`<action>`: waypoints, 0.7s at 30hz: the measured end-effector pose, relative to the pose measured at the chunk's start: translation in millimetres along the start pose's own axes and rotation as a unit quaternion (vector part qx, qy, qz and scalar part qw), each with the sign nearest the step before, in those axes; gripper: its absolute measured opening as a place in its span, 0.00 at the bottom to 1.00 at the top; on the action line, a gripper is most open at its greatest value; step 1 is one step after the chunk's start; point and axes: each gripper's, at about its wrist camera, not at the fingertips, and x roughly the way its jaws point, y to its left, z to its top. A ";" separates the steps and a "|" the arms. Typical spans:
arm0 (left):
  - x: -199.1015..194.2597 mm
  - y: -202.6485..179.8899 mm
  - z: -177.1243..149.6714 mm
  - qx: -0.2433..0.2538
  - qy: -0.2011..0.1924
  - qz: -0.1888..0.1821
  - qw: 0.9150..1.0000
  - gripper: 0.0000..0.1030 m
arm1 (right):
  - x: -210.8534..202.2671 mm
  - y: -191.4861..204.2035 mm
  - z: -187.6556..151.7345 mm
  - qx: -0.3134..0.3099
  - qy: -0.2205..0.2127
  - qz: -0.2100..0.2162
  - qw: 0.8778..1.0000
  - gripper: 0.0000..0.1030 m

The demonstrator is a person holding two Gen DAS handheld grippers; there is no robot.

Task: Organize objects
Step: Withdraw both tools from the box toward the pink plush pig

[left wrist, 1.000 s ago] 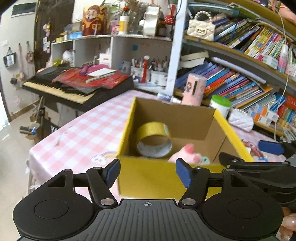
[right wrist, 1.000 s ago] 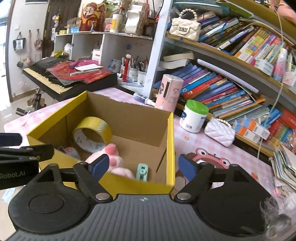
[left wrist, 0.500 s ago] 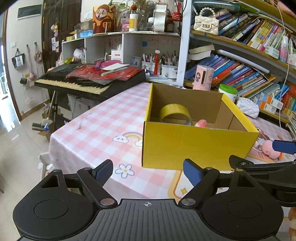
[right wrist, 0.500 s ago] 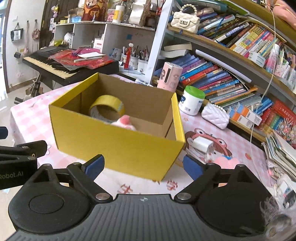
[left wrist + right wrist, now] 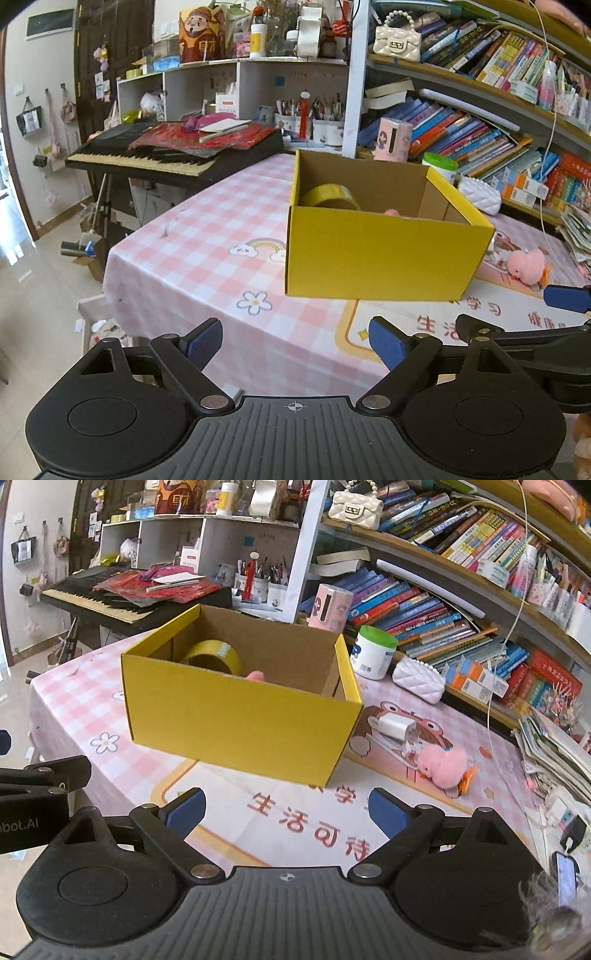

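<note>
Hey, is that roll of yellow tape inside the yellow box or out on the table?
Inside. The tape roll stands on edge within the yellow box, its top showing above the near wall.

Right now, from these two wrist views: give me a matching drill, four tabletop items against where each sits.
Items:
1. tape roll
2. pink plush
3. green-lidded jar
4. white quilted purse

Places:
A. on the table, against the books
B. inside the yellow box
C. on the cartoon mat, right of the box
D. behind the box's right corner

Pairs: 1-B, 2-C, 3-D, 4-A
</note>
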 end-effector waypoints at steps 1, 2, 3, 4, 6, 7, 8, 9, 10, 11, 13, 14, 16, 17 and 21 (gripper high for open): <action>-1.5 0.5 -2.1 0.001 0.001 -0.001 1.000 0.86 | -2.2 0.4 -2.5 0.001 0.001 -0.001 1.000 0.93; -2.6 0.2 -3.6 0.002 0.004 -0.002 1.000 0.86 | -4.3 0.5 -4.9 0.003 0.003 -0.001 1.000 0.93; -3.8 0.1 -5.2 0.004 0.005 -0.003 1.000 0.86 | -6.2 0.8 -7.3 0.005 0.004 -0.002 1.000 0.93; -5.1 -0.1 -6.9 0.005 0.007 -0.005 1.000 0.86 | -8.2 0.6 -9.9 0.008 0.006 -0.002 1.000 0.93; -7.0 -0.4 -11.2 0.008 0.011 -0.007 1.000 0.86 | -11.1 0.1 -14.2 0.013 0.009 -0.003 1.000 0.94; -7.8 -0.8 -12.9 0.010 0.013 -0.008 1.000 0.86 | -12.9 -0.1 -16.8 0.016 0.011 -0.004 1.000 0.94; -8.7 -1.1 -14.5 0.011 0.015 -0.010 1.000 0.86 | -14.4 -0.6 -19.2 0.018 0.013 -0.005 1.000 0.94; -9.4 -1.3 -16.5 0.012 0.018 -0.012 1.000 0.86 | -15.2 -1.1 -21.1 0.020 0.014 -0.005 1.000 0.94; -9.9 -1.6 -18.5 0.014 0.021 -0.014 1.000 0.86 | -16.6 -1.6 -23.7 0.022 0.016 -0.007 1.000 0.94; -10.3 -1.9 -20.3 0.015 0.023 -0.016 0.999 0.86 | -17.5 -2.0 -25.8 0.024 0.018 -0.008 1.000 0.94; -11.0 -3.6 -23.2 0.019 0.027 -0.021 0.999 0.86 | -20.1 -2.7 -30.8 0.028 0.023 -0.012 0.999 0.94; -11.3 -4.9 -25.0 0.022 0.030 -0.023 0.999 0.86 | -21.2 -3.3 -33.0 0.031 0.025 -0.014 0.999 0.94; -11.4 -7.8 -27.6 0.027 0.034 -0.029 0.999 0.86 | -23.5 -5.5 -38.3 0.037 0.030 -0.019 0.999 0.94; -11.2 -9.8 -29.2 0.031 0.036 -0.033 0.998 0.86 | -24.4 -6.8 -40.8 0.039 0.033 -0.022 0.998 0.94; -9.9 -17.3 -33.3 0.044 0.044 -0.049 0.997 0.86 | -28.8 -14.0 -49.3 0.052 0.043 -0.035 0.997 0.94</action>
